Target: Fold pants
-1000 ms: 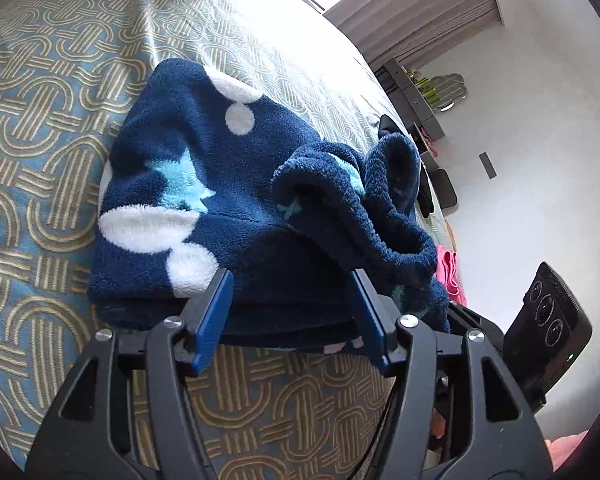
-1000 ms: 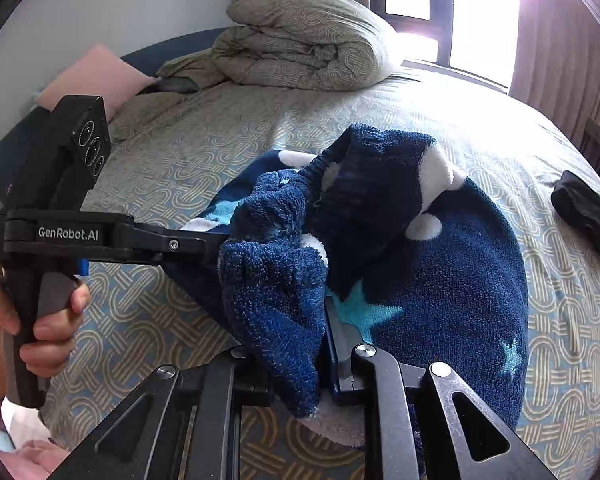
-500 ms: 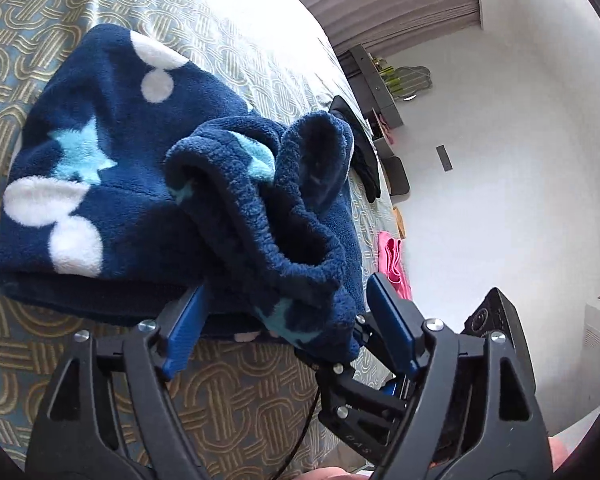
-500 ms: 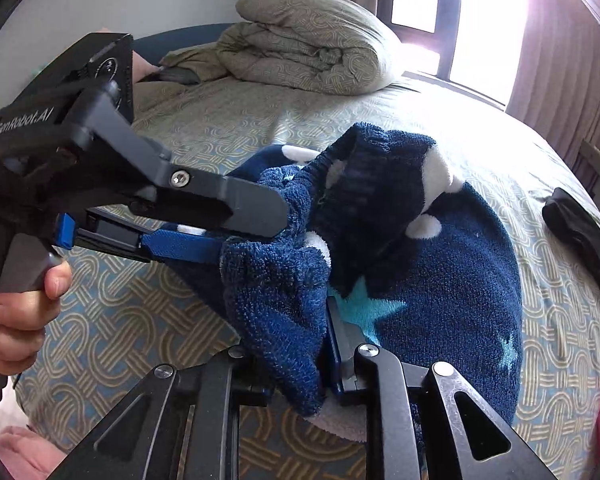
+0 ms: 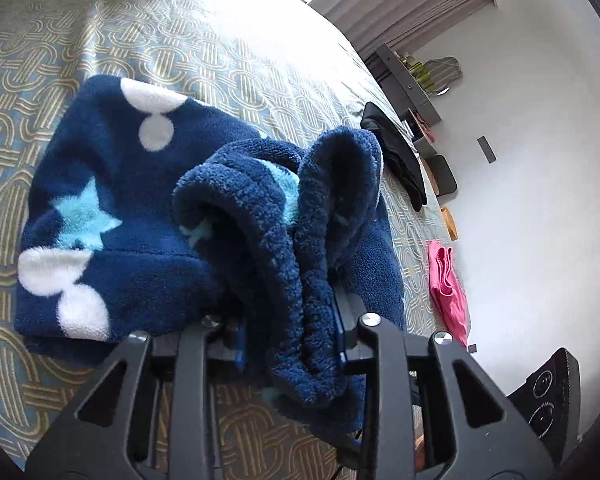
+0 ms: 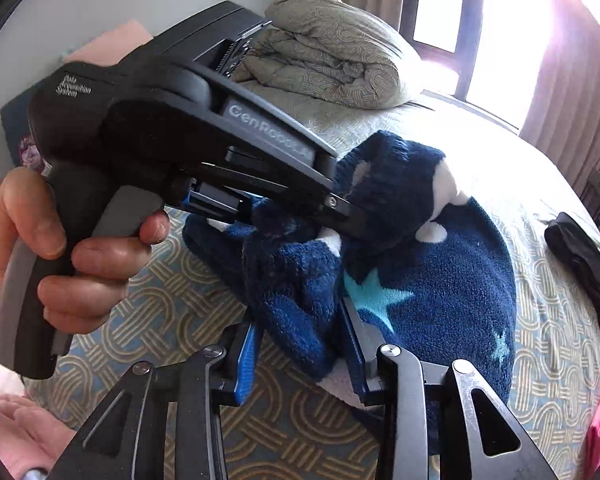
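The pants (image 5: 112,216) are dark blue fleece with white dots and light blue stars, lying partly folded on the bed. A raised bunch of their fabric (image 5: 284,240) stands up near me. My left gripper (image 5: 290,342) is shut on that bunch. It shows in the right wrist view (image 6: 340,216) with its jaws buried in the fleece. My right gripper (image 6: 304,344) has its jaws parted around a hanging fold of the pants (image 6: 440,288), looser than before; the fabric still sits between the blue fingers (image 6: 246,356).
The bed (image 5: 220,52) has a patterned grey-blue cover. A rolled duvet (image 6: 332,52) lies at its head. A black garment (image 5: 396,156) and a pink garment (image 5: 446,284) lie near the bed's edge, by a white wall.
The left gripper has closed on the raised bunch of fleece. The right gripper's jaws have spread apart around the fold they held tight. The left gripper has come in close over the pants.
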A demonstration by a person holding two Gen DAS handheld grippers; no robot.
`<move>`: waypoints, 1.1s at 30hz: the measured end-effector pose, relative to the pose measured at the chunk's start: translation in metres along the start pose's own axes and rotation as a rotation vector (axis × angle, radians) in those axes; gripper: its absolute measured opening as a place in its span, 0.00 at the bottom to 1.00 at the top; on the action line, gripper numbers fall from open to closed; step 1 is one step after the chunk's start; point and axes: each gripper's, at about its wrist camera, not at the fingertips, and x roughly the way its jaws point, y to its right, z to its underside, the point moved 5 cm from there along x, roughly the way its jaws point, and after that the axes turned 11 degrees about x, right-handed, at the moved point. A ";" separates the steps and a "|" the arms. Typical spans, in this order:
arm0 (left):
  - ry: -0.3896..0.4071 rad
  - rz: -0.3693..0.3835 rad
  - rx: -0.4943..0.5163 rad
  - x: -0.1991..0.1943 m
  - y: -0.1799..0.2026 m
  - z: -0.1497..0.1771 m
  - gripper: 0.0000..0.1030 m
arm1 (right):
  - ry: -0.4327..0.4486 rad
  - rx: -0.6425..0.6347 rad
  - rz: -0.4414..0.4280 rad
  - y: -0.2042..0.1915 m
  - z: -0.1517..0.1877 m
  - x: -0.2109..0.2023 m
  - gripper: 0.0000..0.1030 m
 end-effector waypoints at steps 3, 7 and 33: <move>0.021 -0.044 0.065 -0.012 0.005 -0.005 0.32 | 0.020 0.061 -0.071 0.013 -0.004 -0.018 0.46; 0.048 -0.083 0.154 -0.021 0.017 -0.016 0.32 | 0.092 0.167 -0.089 0.046 -0.018 -0.047 0.58; -0.003 0.086 0.033 -0.008 -0.036 0.030 0.71 | -0.158 0.253 -0.139 0.048 -0.091 0.094 0.24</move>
